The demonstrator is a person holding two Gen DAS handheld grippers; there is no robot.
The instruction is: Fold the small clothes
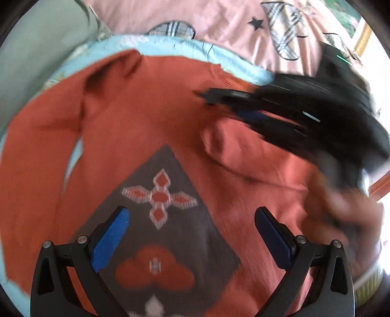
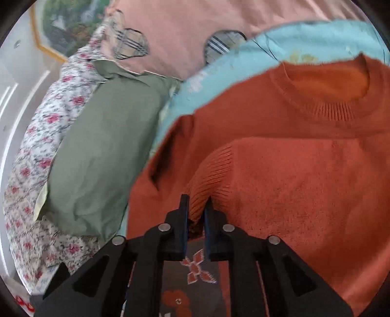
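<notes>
An orange knit sweater (image 1: 146, 117) with a grey patterned panel (image 1: 170, 231) lies flat on a light blue cloth (image 1: 170, 46). My left gripper (image 1: 192, 217) hovers open over the panel, holding nothing. My right gripper (image 2: 196, 207) is shut on the ribbed cuff of the sweater's sleeve (image 2: 212, 170), which is folded across the sweater's chest below the neckline (image 2: 341, 107). In the left wrist view the right gripper (image 1: 207, 96) shows blurred at the upper right, over the sweater.
A pink bedsheet (image 1: 219, 19) with plaid patches lies beyond the sweater. A folded green garment (image 2: 104, 156) rests on a floral cloth (image 2: 31, 170) to the left of the sweater. A framed picture (image 2: 68, 24) hangs on the wall.
</notes>
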